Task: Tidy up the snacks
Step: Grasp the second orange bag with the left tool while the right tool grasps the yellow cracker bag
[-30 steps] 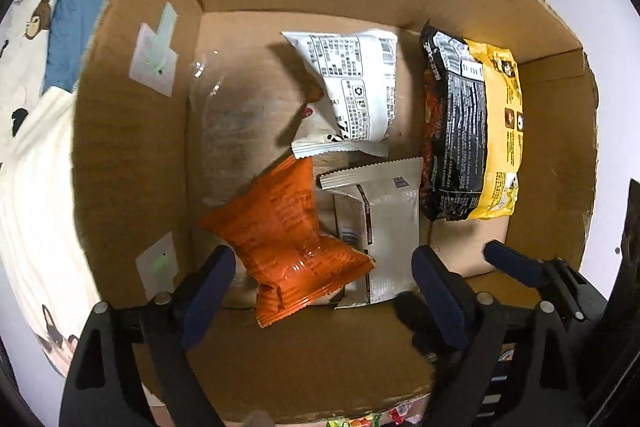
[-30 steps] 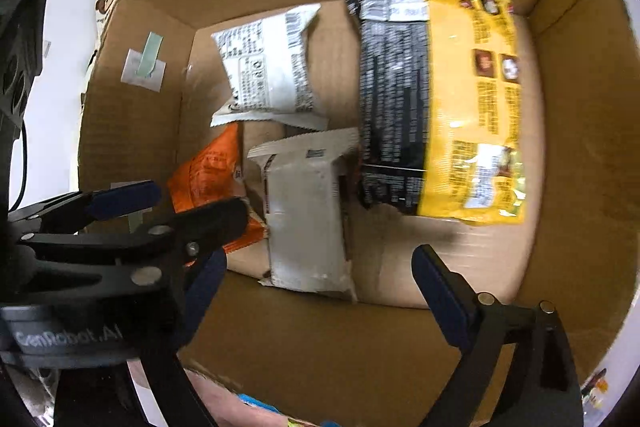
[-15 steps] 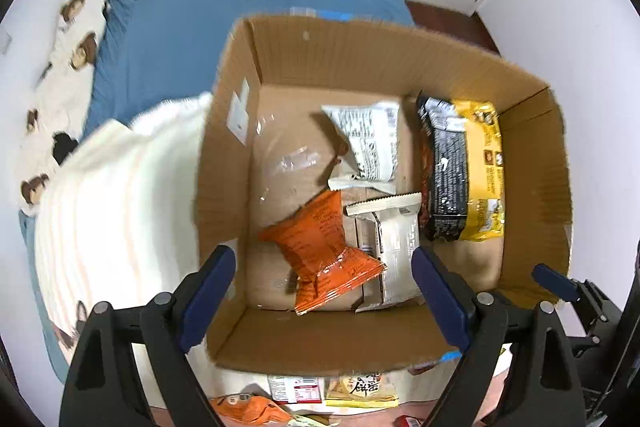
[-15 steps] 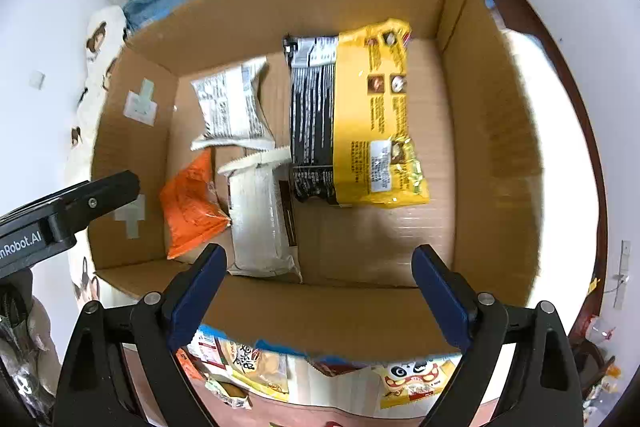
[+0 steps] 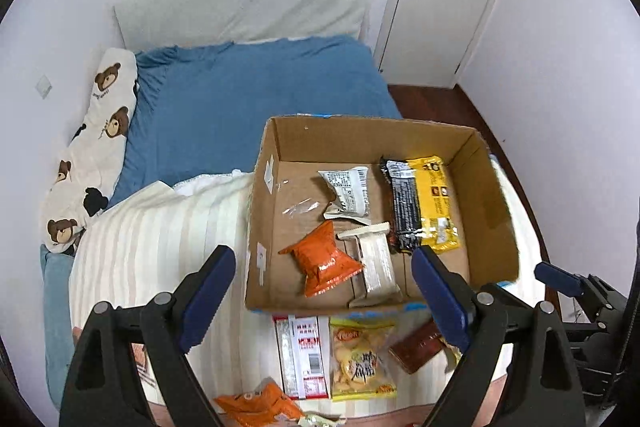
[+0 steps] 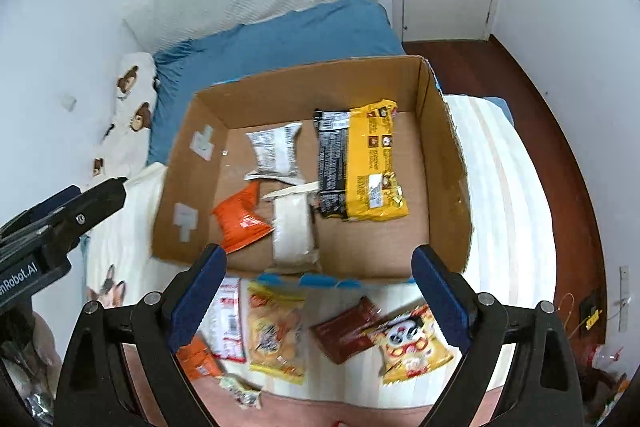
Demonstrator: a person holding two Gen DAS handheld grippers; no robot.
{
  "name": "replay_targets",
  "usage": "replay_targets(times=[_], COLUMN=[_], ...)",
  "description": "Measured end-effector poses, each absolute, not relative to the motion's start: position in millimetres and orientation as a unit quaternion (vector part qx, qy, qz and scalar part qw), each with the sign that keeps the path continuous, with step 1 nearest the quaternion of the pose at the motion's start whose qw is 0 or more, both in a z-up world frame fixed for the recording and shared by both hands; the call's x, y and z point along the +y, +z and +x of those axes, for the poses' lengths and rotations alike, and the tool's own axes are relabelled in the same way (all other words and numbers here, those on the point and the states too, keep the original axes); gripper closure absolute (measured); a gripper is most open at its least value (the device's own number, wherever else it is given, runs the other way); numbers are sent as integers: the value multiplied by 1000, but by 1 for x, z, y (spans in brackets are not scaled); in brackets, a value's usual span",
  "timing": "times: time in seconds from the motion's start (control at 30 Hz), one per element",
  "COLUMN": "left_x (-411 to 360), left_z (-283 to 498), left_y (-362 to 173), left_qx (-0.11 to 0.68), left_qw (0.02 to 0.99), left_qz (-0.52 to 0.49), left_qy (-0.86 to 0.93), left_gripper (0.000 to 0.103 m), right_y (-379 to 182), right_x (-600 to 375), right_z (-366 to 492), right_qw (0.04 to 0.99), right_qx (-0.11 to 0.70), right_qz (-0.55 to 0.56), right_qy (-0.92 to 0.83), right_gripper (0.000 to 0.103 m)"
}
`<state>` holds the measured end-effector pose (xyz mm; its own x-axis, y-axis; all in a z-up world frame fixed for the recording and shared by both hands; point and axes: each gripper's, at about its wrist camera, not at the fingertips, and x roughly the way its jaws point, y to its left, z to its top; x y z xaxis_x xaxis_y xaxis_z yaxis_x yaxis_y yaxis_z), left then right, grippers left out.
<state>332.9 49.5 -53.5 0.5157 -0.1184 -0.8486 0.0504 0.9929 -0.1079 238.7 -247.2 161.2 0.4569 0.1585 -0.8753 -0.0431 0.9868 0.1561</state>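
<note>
- Both tongs, the left gripper [image 5: 320, 291] and the right gripper [image 6: 316, 287], hang spread apart and empty above the near edge of the cardboard box [image 5: 496, 211].
- Four packets lie inside, among them an orange bag [image 5: 324, 263]; several remain outside nearby, including a biscuit pack [image 6: 274, 331].
- Only the right view shows the panda packet [image 6: 412, 343].

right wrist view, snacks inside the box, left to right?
Inside the cardboard box: orange packet → white packet → black-and-yellow pack. The grey printed packet lies farther back, overlapping the first two in order, so it is left out.
</note>
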Motion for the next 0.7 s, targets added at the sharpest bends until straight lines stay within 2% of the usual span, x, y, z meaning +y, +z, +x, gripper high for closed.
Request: replay_targets(times=[0.17, 0.27, 0.37, 0.5, 0.7], left_x=[61, 75, 85, 84, 66], left_z=[292, 260, 232, 202, 197], left_y=[-57, -80, -129, -212, -288], left_qx=[475, 477, 513, 587, 629], left_qw=[878, 879, 858, 803, 745], left_qz=[-39, -25, 7, 100, 222], left_qy=[-41, -9, 7, -2, -21], left_gripper=[13, 13, 13, 13, 13], right_y=[162, 142, 105, 45, -6], right_x=[-241, -241, -243, -241, -223], right_z=[205, 187, 170, 151, 141], right_qw=[852, 844, 828, 790, 761], right_qx=[512, 522, 547, 597, 634], right_qz=[76, 88, 98, 115, 105], right_qy=[80, 82, 77, 79, 84], right_gripper=[7, 7, 7, 7, 7])
